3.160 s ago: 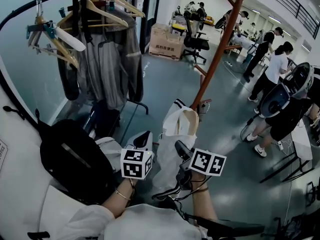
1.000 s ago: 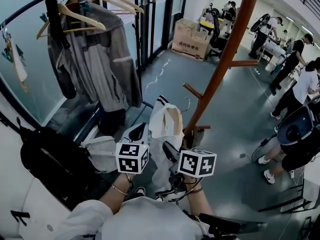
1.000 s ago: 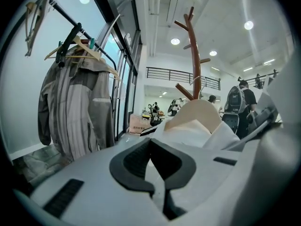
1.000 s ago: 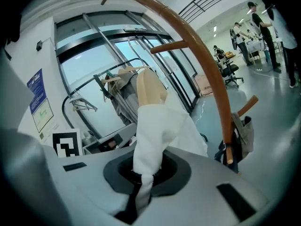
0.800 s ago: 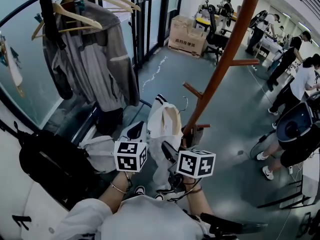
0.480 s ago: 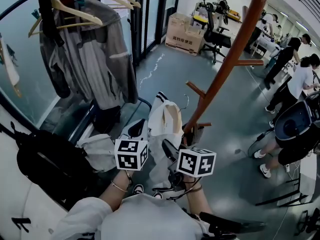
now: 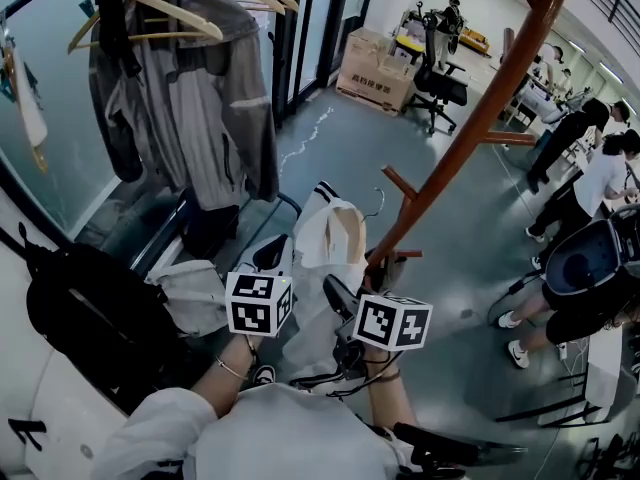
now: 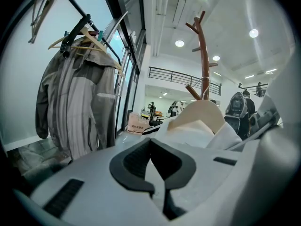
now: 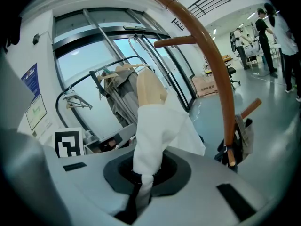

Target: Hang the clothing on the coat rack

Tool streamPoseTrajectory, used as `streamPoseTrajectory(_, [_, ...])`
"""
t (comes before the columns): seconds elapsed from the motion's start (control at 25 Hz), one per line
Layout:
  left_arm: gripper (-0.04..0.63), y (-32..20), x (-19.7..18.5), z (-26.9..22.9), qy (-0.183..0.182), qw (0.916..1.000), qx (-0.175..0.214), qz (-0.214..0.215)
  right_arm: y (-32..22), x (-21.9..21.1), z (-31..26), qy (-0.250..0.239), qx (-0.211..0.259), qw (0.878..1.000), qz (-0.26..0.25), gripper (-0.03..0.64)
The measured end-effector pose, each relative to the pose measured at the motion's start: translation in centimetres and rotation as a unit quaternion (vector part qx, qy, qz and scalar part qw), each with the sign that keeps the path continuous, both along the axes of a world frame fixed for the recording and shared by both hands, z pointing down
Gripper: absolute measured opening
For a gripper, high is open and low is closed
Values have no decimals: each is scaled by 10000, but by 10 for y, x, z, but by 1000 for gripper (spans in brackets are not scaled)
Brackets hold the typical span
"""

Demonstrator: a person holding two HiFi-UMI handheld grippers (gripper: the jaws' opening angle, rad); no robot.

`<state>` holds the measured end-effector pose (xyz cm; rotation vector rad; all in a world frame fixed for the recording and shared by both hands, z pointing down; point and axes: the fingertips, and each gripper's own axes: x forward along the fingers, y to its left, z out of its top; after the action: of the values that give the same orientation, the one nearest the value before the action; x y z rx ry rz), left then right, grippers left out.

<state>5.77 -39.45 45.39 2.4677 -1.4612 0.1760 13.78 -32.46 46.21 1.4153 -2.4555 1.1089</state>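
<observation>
White garment on pale wooden hanger (image 7: 335, 243) near centre, just left of brown wooden coat rack (image 7: 470, 128). Right gripper (image 9: 141, 175) pinches its cloth. Left gripper (image 8: 157, 168) jaws pressed together; cloth between unclear. Grey jacket (image 7: 205, 108) hangs far left. Black backpack (image 7: 85, 313) near left. Rack top cut off.

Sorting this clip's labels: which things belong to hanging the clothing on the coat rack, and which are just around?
In the job: white garment, its hanger, right gripper, left gripper, brown coat rack.
Just around: grey jacket, black backpack, cardboard box, office chair.
</observation>
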Motion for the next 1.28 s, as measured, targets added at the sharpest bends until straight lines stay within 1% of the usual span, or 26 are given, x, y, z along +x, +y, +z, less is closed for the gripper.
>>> streamPoseTrajectory(0.84, [8, -4, -5, -3, 62, 10000, 24, 10, -21, 9, -32, -101, 287, 9995, 125, 29])
streamPoseTrajectory(1.28, [8, -6, -9, -1, 86, 10000, -15, -35, -32, 16, -30, -262, 149, 9993, 219, 29])
